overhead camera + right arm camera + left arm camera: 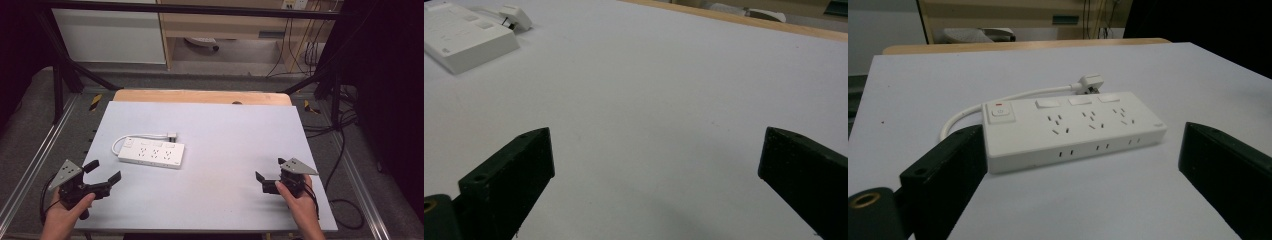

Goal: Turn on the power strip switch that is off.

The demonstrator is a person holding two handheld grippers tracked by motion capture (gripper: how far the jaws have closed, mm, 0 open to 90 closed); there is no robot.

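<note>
White power strip (151, 153) flat on the pale surface (225, 130), left of centre, its cord (142, 136) looped behind to the plug (172, 135). Left claw (104, 178) spread wide, just short of the strip, facing it. Right claw (270, 176) spread too, holding nothing, well apart at the near right.

power strip (466, 37) cut off, perhaps half hidden.

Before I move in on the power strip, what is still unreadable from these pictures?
- Power strip, near left corner: left gripper view, hidden behind the left tongs.
- Its far end: right gripper view, cut off by the frame's edge.
- Plug pins: too small, turned away.
- Master switch setting: too small.
</note>
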